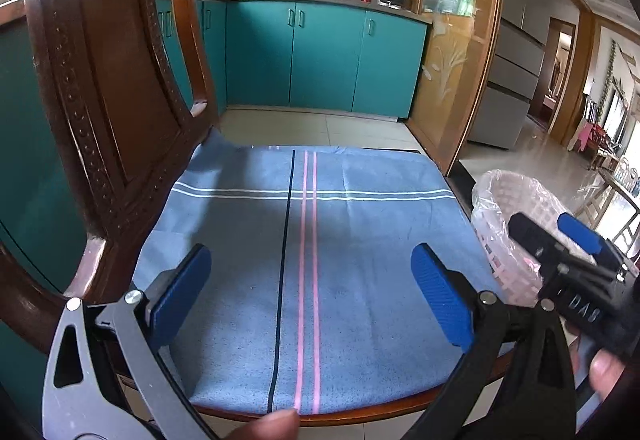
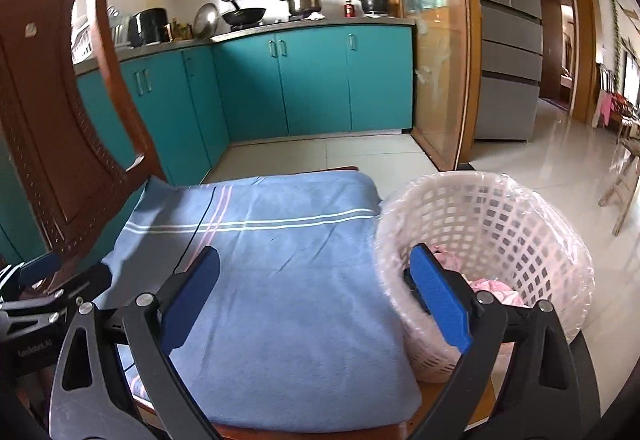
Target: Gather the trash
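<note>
A pale pink lattice basket (image 2: 520,224) lined with a clear plastic bag stands at the right edge of the chair seat; crumpled pink and white trash (image 2: 494,286) lies inside it. My right gripper (image 2: 316,296) is open and empty, its right finger reaching just inside the basket's near rim. My left gripper (image 1: 312,292) hovers open over the blue striped cloth (image 1: 304,240), nothing between its blue pads. In the left wrist view the basket (image 1: 500,199) shows at the right, partly behind the right gripper (image 1: 556,236).
The cloth (image 2: 280,280) covers the seat of a carved wooden chair (image 1: 108,99), whose backrest rises on the left. Teal kitchen cabinets (image 1: 320,59) stand beyond a tiled floor. A glass sliding door (image 2: 436,39) and a grey fridge (image 2: 508,51) are on the right.
</note>
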